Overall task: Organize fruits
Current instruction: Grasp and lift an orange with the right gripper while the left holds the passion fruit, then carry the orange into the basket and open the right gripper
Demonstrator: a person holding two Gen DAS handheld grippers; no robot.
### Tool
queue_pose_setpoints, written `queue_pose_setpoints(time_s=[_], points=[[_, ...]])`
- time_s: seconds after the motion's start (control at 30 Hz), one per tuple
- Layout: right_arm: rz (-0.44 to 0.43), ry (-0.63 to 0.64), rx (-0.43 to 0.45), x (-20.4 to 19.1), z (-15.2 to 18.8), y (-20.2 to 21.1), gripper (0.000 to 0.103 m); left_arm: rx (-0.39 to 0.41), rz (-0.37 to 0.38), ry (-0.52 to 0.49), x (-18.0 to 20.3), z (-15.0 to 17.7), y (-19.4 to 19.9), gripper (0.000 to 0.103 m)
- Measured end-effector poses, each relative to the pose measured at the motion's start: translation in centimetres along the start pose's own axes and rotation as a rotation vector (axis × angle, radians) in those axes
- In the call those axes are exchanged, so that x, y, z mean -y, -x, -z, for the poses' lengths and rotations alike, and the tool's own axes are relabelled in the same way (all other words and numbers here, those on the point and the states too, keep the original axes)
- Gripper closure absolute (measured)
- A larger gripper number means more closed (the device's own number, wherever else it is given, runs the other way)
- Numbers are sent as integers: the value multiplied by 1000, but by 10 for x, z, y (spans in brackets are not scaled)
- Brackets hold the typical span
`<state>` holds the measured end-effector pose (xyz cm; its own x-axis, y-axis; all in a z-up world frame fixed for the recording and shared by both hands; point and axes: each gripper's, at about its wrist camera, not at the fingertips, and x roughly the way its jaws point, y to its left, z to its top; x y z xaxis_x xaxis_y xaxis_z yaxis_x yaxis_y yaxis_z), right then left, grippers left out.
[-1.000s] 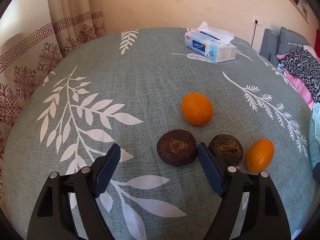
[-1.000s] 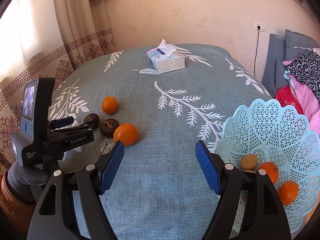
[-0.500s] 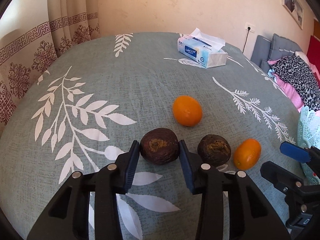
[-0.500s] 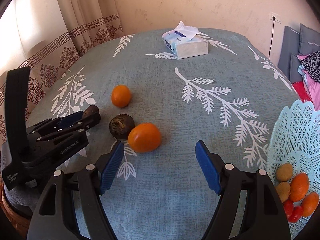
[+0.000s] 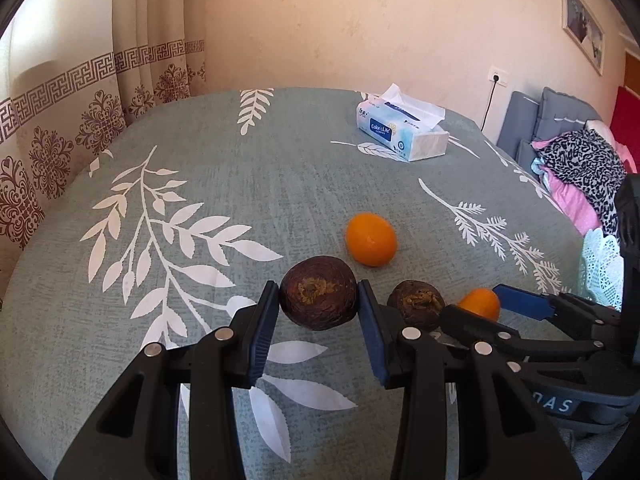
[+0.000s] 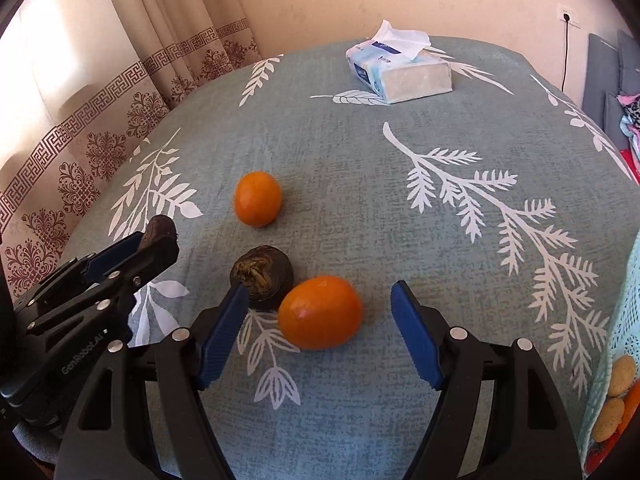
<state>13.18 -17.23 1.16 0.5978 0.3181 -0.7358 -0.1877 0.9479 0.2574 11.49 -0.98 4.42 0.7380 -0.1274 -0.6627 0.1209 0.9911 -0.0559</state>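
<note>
The left tool (image 5: 318,306) is clenched on one dark brown fruit (image 5: 318,298); the right tool (image 6: 320,320) stands released around one orange (image 6: 320,312). On the tabletop (image 6: 400,200) lie two oranges, with the far orange (image 6: 257,199) well apart, one more brown fruit (image 6: 262,276), and one tissue pack (image 6: 400,72).

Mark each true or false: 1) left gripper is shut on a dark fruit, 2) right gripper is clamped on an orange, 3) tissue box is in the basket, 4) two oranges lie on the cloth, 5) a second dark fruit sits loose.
1) True: the left gripper pads press a dark fruit.
2) False: the right gripper is open around the near orange, not touching it.
3) False: the tissue box sits on the cloth; the basket is at the right edge.
4) True: the far orange too.
5) True: second dark fruit.
</note>
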Motion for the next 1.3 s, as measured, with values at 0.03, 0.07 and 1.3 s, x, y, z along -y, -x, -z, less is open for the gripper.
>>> queue_pose_setpoints(time_s=[0.03,0.07,1.3], points=[[0,-2,-5,1,0,-2,28,3,4,1,0,0,2,63],[-1,-3,-7,1,1,-3,28,6,6,2,0,-1,2,63],[111,-34,146,25,24,87,61,29,19,-41,19,6,14,63]])
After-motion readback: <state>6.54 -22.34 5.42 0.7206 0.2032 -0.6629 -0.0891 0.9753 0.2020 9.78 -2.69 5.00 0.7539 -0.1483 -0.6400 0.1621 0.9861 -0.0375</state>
